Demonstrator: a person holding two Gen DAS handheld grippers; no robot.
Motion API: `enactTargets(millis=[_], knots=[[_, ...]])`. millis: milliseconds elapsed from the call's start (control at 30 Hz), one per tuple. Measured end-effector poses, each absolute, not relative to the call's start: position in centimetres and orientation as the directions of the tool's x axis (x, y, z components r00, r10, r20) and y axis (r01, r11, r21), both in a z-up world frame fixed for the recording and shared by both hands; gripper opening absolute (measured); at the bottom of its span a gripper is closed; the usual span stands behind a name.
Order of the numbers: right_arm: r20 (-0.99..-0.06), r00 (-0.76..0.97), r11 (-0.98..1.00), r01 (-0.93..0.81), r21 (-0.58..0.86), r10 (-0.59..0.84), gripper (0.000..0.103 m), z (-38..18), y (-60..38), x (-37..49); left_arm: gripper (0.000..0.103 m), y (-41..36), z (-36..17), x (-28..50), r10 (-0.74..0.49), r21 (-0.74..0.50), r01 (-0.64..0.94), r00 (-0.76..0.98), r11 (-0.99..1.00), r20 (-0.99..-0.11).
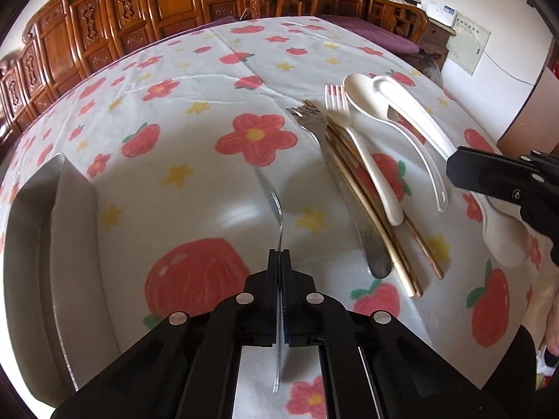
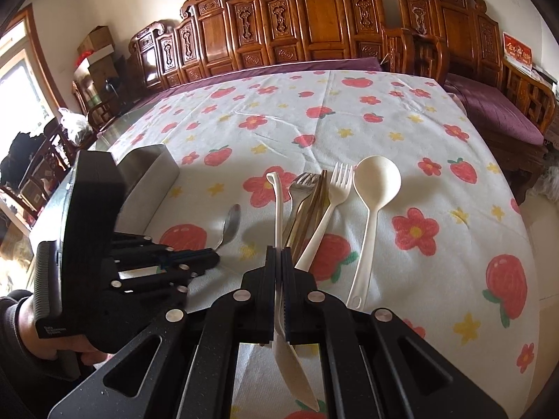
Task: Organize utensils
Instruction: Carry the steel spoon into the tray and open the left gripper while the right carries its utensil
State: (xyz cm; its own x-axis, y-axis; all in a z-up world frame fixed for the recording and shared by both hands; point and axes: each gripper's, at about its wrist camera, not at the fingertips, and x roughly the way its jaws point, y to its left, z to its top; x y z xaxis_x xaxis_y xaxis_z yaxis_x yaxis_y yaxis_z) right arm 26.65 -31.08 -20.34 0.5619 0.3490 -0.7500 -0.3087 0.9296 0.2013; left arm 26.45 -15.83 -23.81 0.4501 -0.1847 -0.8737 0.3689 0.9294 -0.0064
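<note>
My left gripper (image 1: 279, 256) is shut on a metal spoon (image 1: 276, 202), held edge-on above the flowered tablecloth; its bowl shows in the right wrist view (image 2: 232, 221). My right gripper (image 2: 278, 253) is shut on a cream plastic spoon (image 2: 278, 206) whose handle points away. It also shows in the left wrist view (image 1: 415, 118). On the cloth lie a metal fork (image 1: 335, 174), gold chopsticks (image 1: 370, 202), a cream fork (image 2: 330, 206) and a cream ladle-like spoon (image 2: 370, 206). A steel utensil holder (image 1: 45, 244) stands at the left.
The table (image 2: 349, 111) has a strawberry-and-flower cloth. Carved wooden chairs (image 2: 314, 21) and a bench with purple cushions (image 2: 489, 111) line its far and right sides. The steel holder also shows in the right wrist view (image 2: 150, 174).
</note>
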Motion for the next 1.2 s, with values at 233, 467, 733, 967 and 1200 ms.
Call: enactTargets(millis=[233,467,733,967,1200], knots=[[-0.746,0.566,0.928,-0.315,0.198,0.351,0.004,-19.5,-30.2,26.2,0.001,-12.9,-21.0,25.7,-0.207,-0.029,0.342,0.496,0.939,-0.844],[-0.727,0.571,0.915,-0.349,0.205,0.380,0.004,-17.9,-27.4,25.7,0.001,-8.8,-17.5,24.9,-0.212,-0.040,0.310,0.547,0.950,-0.810],[-0.713,0.562,0.892,-0.399,0.212,0.420,0.004,-16.7,-22.9,26.0,0.001,-3.0,-15.3,25.5,-0.187,-0.048,0.243,0.593,0.969,-0.783],[-0.705,0.546,0.873,-0.432,0.226,0.452,0.004,-16.2,-19.3,26.6,0.001,0.5,-15.8,26.5,-0.162,-0.055,0.192,0.605,0.980,-0.779],[-0.712,0.522,0.859,-0.456,0.233,0.470,0.005,-16.8,-16.3,27.5,0.001,2.7,-18.1,27.2,-0.141,-0.060,0.156,0.581,0.986,-0.801]])
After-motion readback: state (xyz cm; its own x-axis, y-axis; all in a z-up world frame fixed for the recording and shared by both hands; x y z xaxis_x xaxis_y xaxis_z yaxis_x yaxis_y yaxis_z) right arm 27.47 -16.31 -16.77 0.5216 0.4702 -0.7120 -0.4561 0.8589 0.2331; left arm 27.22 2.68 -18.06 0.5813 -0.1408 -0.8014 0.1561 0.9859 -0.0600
